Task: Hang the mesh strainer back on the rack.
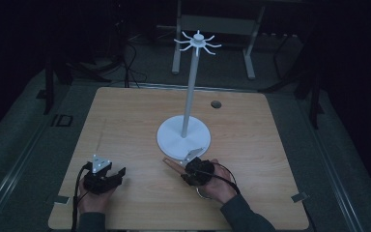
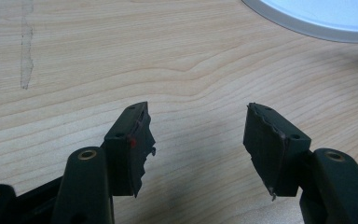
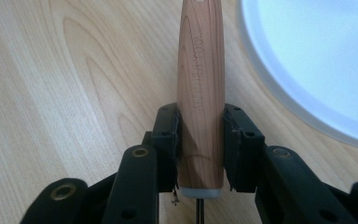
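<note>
A wooden handle [image 3: 200, 70] with engraved lettering lies low over the table, and my right gripper [image 3: 200, 140] is shut on it near its grey collar. A thin metal shaft leaves that collar toward the camera; the tool's working end is hidden. In the high view the handle [image 1: 171, 163] pokes out to the left of the right gripper [image 1: 187, 170], just in front of the white stand's round base [image 1: 169, 137]. The stand's pole [image 1: 189, 96] rises to a ring of hooks [image 1: 198, 42]. My left gripper [image 2: 198, 140] rests open over bare wood, at the front left [image 1: 120, 173].
The wooden table [image 1: 125, 121] has a dark cable hole [image 1: 216, 104] at the back right and tape marks near its front corners [image 1: 298, 196]. A metal frame [image 1: 217, 26] stands on the floor behind the table. The stand's base edge [image 2: 317, 21] lies ahead and right of the left gripper.
</note>
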A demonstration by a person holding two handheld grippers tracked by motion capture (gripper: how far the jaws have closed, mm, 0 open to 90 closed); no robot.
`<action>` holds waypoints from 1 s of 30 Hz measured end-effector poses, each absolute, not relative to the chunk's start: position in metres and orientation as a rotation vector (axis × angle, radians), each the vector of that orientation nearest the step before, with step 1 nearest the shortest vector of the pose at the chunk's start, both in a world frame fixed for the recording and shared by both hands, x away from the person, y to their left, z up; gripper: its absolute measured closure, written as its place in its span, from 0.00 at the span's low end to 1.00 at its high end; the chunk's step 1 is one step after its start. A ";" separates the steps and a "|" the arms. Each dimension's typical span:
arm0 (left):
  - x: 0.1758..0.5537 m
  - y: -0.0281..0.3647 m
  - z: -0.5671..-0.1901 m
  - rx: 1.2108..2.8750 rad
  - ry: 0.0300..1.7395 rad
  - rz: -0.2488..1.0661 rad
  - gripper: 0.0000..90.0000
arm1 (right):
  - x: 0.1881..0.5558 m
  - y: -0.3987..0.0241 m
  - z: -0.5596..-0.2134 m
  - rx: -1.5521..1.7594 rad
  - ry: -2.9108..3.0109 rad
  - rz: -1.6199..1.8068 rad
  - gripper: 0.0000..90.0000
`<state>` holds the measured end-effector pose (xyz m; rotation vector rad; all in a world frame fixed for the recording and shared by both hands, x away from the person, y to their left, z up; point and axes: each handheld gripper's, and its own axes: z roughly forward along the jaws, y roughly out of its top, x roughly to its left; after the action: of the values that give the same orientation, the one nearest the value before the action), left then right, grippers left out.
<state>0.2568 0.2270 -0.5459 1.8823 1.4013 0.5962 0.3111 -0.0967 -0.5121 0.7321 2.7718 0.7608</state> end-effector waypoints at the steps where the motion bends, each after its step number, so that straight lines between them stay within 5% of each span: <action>1: 0.257 0.227 -0.546 1.882 1.402 0.596 0.46 | 0.311 -0.098 -0.511 0.736 2.762 0.772 0.76; 30: 0.257 0.226 -0.546 1.874 1.405 0.596 0.46 | 0.318 -0.130 -0.474 0.853 2.508 1.031 0.76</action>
<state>0.2569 0.2264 -0.5462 1.8741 1.4054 0.5963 0.3182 -0.1303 -0.4738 0.8530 2.5084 1.0313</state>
